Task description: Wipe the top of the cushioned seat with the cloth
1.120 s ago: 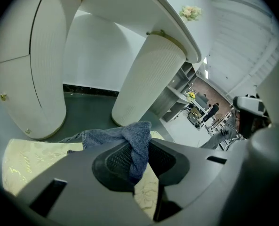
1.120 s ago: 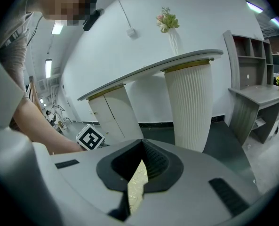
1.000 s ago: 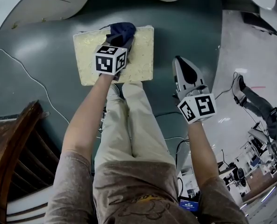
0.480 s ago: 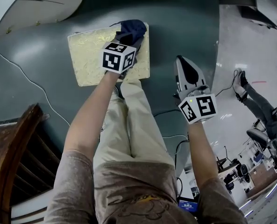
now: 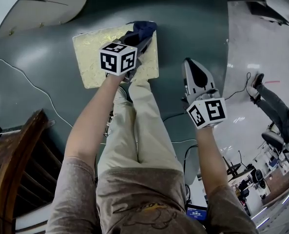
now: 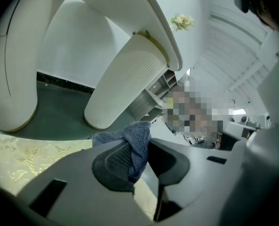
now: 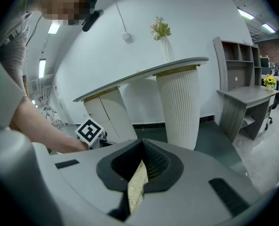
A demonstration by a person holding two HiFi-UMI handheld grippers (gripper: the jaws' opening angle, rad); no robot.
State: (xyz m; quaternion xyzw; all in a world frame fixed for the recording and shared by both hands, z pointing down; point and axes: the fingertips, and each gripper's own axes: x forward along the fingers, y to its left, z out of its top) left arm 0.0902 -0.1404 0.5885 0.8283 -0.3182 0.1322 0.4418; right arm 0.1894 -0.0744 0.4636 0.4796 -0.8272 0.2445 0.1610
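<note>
Fingers [image 6: 112, 164] in left gripper view: pinched shut on the blue cloth [image 6: 138, 138], fold bunched between both pads of the left gripper [image 6: 141, 163]. Pale gold cushioned seat [image 6: 31, 157] at lower left of frame, under and beside the cloth. Ribbed white pedestal [image 6: 125, 84] on the green floor [image 6: 59, 109] beyond, apart from the seat.

Right gripper view: right gripper [image 7: 139, 159] with fingers pressed almost together, only a thin slit left. Gold-patterned sliver in that slit, probably the seat seen through it; no gripped thing as far as can be told. Marker cube [image 7: 89, 130] of the left gripper at left middle, desk with shelves [image 7: 240, 88] at right.

Head view: cloth now at upper right corner of the seat, partly overhanging the far edge. A second ago sat nearer the middle of that edge, half a second ago partway across. So: stroke run rightward along the far edge, likely near its end. Left and near parts of the top judged yet to cover, next pass probably back toward lower left. Right gripper unchanged, idle over the floor right of the seat, apart from it.

Around: wooden chair [image 5: 12, 165] at lower left, white cable [image 5: 32, 82] on the floor left of the seat, someone else's leg [image 5: 273, 106] at far right. In the way: only own legs [image 5: 134, 126] at the seat's near edge; nothing but the cloth seen on the seat top.
</note>
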